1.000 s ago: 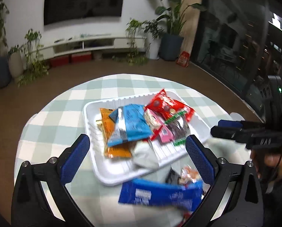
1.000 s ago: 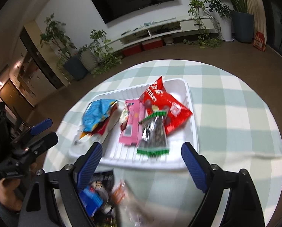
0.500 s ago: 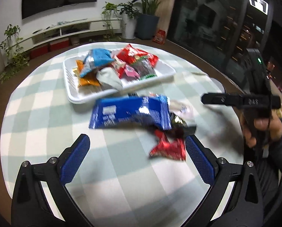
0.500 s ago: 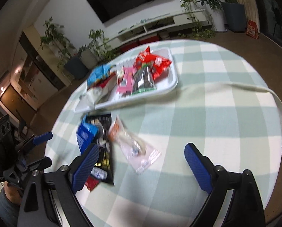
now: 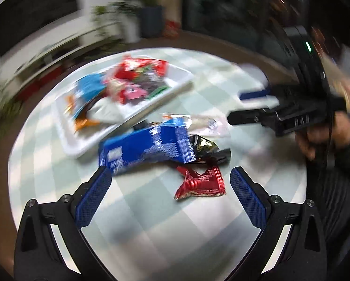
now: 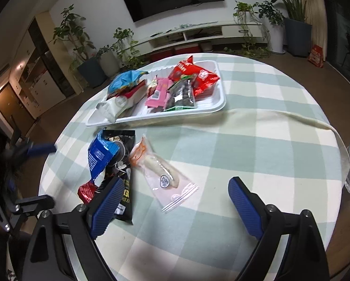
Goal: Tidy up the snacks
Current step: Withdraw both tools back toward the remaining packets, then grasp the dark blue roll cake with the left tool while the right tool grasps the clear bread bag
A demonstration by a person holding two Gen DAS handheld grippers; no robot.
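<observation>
Round green-checked cloth surface (image 6: pixel 257 126): white plastic tray (image 6: pixel 218 107) part-filled with packets, four loose just beside it—blue wrapper (image 6: pixel 99 155), black pouch (image 6: pixel 122 175), clear sausage pack (image 6: pixel 160 175), red foil packet (image 5: pixel 201 183)—left claw (image 5: pixel 167 189) and right claw (image 6: pixel 175 201) spread, empty.

Left wrist cam sat low over the near edge of the round table (image 5: pixel 151 222), looking forward between its own two blue-padded fingers (image 5: pixel 92 196) at the bottom of frame; view heavily motion-blurred. Right wrist cam sat higher at the opposite side, angled down across the table (image 6: pixel 257 140) toward the TV wall at the top of frame, sharp. Both views shared the white tray (image 5: pixel 76 145) (image 6: pixel 212 107) in mid-frame and the loose blue packet (image 5: pixel 146 147) (image 6: pixel 99 154) nearer the lens. Each cam caught the other gripper: right gripper (image 5: pixel 242 107) at right-centre, left gripper (image 6: pixel 39 175) at left edge.
</observation>
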